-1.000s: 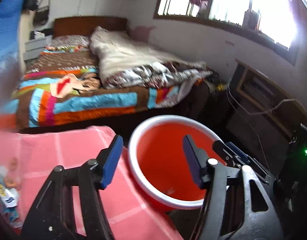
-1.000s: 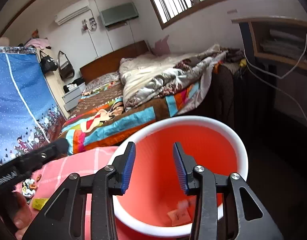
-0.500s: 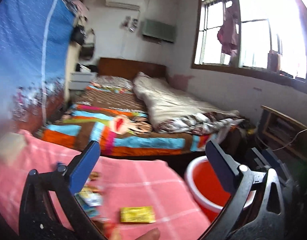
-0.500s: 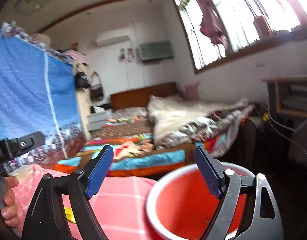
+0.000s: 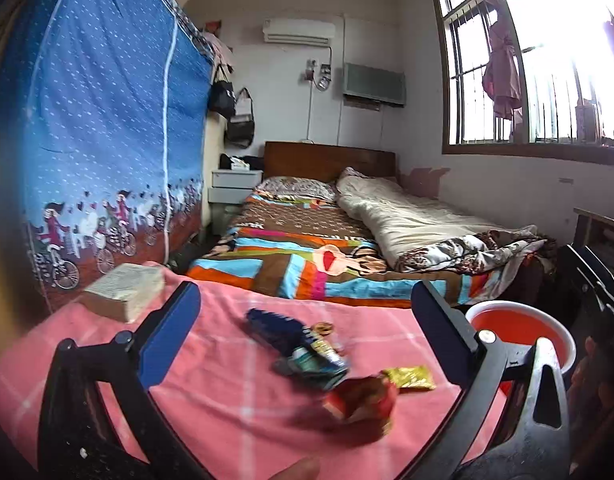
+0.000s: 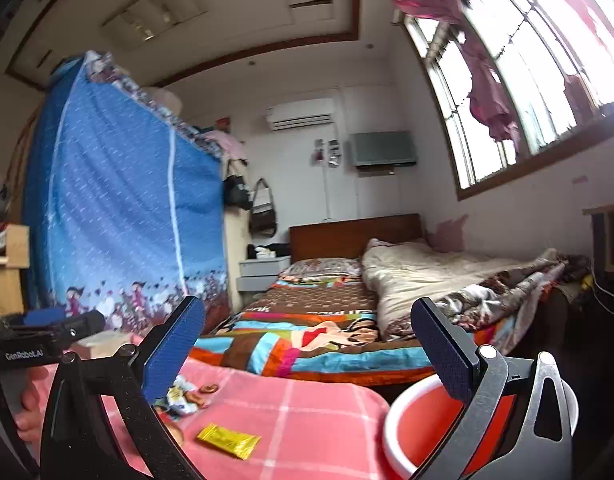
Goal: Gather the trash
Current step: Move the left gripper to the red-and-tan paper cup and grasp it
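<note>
Wrappers lie on the pink checked cloth (image 5: 235, 404): a dark blue packet (image 5: 279, 330), a crumpled foil wrapper (image 5: 319, 362), a red wrapper (image 5: 365, 402) and a yellow sachet (image 5: 411, 377), which also shows in the right wrist view (image 6: 229, 441). The red bucket with a white rim (image 5: 523, 326) stands to the right, below the cloth's edge, and shows in the right wrist view (image 6: 411, 432). My left gripper (image 5: 307, 328) is open wide above the wrappers. My right gripper (image 6: 309, 356) is open wide and empty, raised over the cloth's right edge.
A thick book (image 5: 125, 290) lies at the cloth's far left. A bed with a colourful quilt (image 5: 307, 256) is beyond. A blue fabric wardrobe (image 5: 99, 152) stands at left. A dark shelf unit (image 5: 599, 256) is at right.
Both grippers have opened wide, lifted away from the bucket and swung left toward the cloth. The wrappers have come into the left gripper's view.
</note>
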The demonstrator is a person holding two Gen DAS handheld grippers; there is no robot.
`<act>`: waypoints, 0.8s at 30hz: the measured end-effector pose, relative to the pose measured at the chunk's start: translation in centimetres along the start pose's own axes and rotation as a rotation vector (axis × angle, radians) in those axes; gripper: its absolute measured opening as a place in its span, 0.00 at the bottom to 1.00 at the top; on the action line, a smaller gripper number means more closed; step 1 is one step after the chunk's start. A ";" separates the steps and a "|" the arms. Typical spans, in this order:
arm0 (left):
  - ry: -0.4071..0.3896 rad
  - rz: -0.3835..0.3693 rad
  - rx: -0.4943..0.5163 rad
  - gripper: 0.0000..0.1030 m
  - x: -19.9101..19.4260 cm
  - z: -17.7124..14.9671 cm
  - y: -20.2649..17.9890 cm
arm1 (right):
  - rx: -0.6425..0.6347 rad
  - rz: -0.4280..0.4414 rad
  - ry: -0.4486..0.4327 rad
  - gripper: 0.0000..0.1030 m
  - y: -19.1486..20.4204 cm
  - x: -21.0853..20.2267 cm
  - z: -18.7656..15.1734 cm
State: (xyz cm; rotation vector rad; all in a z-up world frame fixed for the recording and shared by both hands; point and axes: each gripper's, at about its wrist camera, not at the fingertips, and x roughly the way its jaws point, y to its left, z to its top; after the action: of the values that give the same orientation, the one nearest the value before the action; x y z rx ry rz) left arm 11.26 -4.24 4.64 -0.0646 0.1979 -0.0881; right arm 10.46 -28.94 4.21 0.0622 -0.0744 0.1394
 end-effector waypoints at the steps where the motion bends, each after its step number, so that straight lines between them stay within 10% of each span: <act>1: -0.005 0.004 0.003 1.00 -0.4 -0.2 0.3 | -0.013 0.012 0.003 1.00 0.4 0.0 -0.2; 12: 0.210 -0.017 0.011 1.00 1.6 -2.1 1.1 | -0.070 0.051 0.278 1.00 2.1 4.0 -3.5; 24: 0.495 -0.287 0.025 0.94 4.3 -5.1 -1.5 | -0.045 0.166 0.593 0.79 2.5 8.1 -7.6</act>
State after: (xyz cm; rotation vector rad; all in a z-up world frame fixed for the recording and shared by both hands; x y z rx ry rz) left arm 14.31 -6.43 -1.06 -0.0447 0.6817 -0.3941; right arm 18.68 -24.83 -2.53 -0.0325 0.5100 0.3164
